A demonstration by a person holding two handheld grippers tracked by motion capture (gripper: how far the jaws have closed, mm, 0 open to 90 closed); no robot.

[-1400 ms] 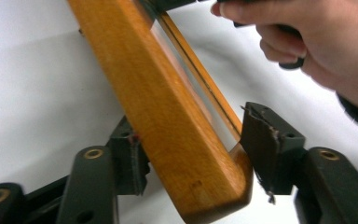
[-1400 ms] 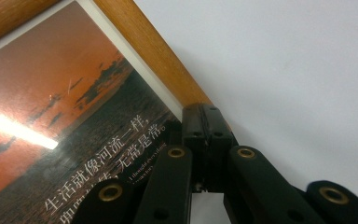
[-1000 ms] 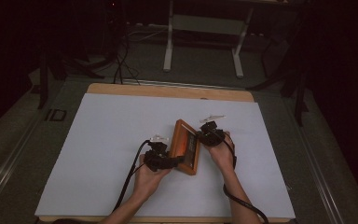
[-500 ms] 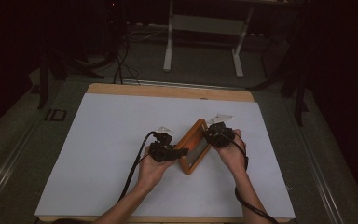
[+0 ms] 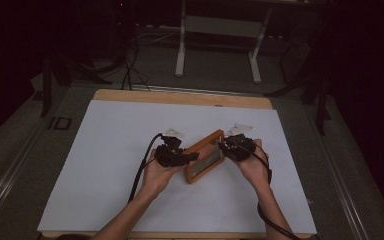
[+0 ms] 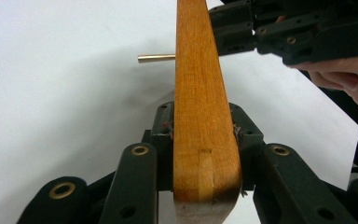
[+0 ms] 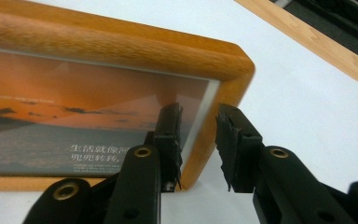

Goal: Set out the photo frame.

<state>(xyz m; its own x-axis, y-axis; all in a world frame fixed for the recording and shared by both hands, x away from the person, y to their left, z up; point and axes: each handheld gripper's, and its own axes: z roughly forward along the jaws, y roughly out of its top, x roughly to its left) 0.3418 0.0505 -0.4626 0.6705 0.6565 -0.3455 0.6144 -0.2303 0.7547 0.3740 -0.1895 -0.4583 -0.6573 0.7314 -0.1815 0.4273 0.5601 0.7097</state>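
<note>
In the high view, two forearms come in from the near edge of the counter (image 5: 105, 165), and the hands hold the left gripper (image 5: 192, 157) and right gripper (image 5: 222, 145) at opposite ends of a wooden frame (image 5: 203, 156), which sits slantwise near the middle of the white sheet, tilted up on edge. That view is too small to show the grips; the gripper views do. In the left gripper view, the left gripper (image 6: 204, 135) is clamped on the frame (image 6: 200, 93) edge-on, both pads pressed against the wood after its jaws have just been closing; a thin brass rod (image 6: 156, 58) sticks out sideways from the frame farther along, and the right gripper (image 6: 298, 32) shows beyond it at the far end. In the right gripper view, the right gripper (image 7: 198, 140) straddles the frame's side rail near a corner, its jaws having just been opening: one pad lies against the glass, the other stands clear of the wood, so it has let go. This view alone shows the picture (image 7: 74, 126), an orange sunset with a line of white script. Farther off, the counter's wooden rim (image 7: 307, 37) runs across.
</note>
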